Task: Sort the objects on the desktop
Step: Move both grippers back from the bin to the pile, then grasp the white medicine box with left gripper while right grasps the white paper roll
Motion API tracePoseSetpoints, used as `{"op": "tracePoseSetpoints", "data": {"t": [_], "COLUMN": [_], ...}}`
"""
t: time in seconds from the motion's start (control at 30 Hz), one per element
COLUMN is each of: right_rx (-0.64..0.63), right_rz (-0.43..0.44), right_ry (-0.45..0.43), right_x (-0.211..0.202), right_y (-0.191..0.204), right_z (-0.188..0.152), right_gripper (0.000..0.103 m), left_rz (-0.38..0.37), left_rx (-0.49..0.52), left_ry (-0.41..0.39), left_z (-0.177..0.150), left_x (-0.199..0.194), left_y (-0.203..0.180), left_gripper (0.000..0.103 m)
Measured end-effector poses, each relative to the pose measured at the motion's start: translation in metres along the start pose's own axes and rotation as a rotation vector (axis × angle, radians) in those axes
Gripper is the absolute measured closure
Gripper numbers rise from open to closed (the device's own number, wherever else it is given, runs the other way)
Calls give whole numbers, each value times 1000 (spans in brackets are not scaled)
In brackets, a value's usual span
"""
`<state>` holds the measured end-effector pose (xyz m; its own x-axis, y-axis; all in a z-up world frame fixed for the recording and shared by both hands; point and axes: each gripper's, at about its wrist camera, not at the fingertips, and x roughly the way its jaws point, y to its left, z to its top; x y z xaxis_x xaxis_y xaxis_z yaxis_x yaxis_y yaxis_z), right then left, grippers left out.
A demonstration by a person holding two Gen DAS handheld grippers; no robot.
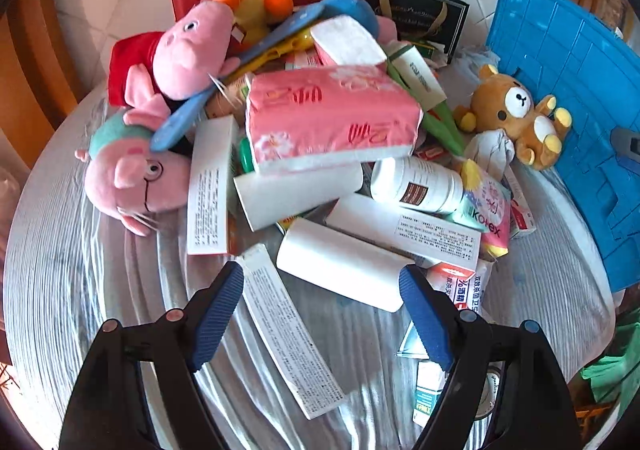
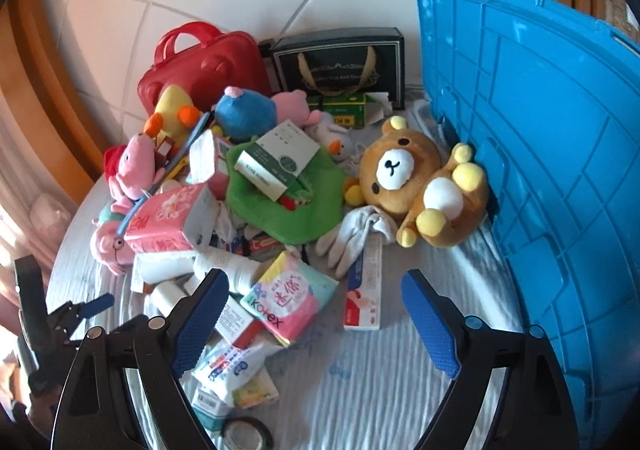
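While you hold both tools over the heap, this is how things lie:

Left gripper: your jaws stand wide apart and grasp nothing; they hang above the near edge of the pile on the pale striped cloth.
Between your left fingers: one end of a white paper roll sits just ahead of the gap, and a long white printed box runs back under the left finger.
Ahead of the left tool: a pink tissue pack tops the heap, with a white bottle just right of it and below.
Left of that tool's line: two pink pig plush toys, one above the other.
Right gripper: released as well, jaws spread, nothing between the pads.
Just ahead of your right tool: a Kotex pack lies by the left finger, and a red-and-white toothpaste box lies ahead in the gap.
Farther ahead: a brown bear plush leans against the blue crate on your right.
Far end: a red case and a dark gift bag stand by the tiled wall.
Left edge of the right view: your other tool shows there.
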<state>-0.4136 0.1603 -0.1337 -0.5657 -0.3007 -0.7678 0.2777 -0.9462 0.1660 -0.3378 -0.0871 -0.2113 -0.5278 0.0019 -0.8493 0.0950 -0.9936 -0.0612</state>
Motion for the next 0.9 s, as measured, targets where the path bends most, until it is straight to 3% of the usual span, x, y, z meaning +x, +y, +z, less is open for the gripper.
{"op": "tracePoseSetpoints", "data": {"t": [0.13,0.23,0.4,0.5,0.57,0.7,0.83,0.9], "right_rx": [-37,-51,-44,-68,-132,-282,-481,-558], "right_rz": [21,41,82,138,187,307,321,334], "right_ry": [55,120,206,223,235,256,270,303], "right_x": [23,47,82,89,95,111,134,148], "right_y": [-1,2,12,29,50,96,136,150], "right_z": [-2,-7,-18,-28,-35,-47,-58,-61], "right_gripper": [14,14,14,14,15,29,37,44], "left_rz": [-60,-7,43,66,57,31,43,31], "left_rx": [-157,-173,-212,-215,-237,-235,-201,-196], "left_ry": [67,88,52,93,128,166,197,199], "left_z": [-9,-11,-25,-38,-47,-56,-58,-57], "left_x": [23,34,20,21,27,38,48,47], "left_y": [1,-3,18,35,43,44,43,50], "left_gripper": [23,23,23,23,23,23,23,34]}}
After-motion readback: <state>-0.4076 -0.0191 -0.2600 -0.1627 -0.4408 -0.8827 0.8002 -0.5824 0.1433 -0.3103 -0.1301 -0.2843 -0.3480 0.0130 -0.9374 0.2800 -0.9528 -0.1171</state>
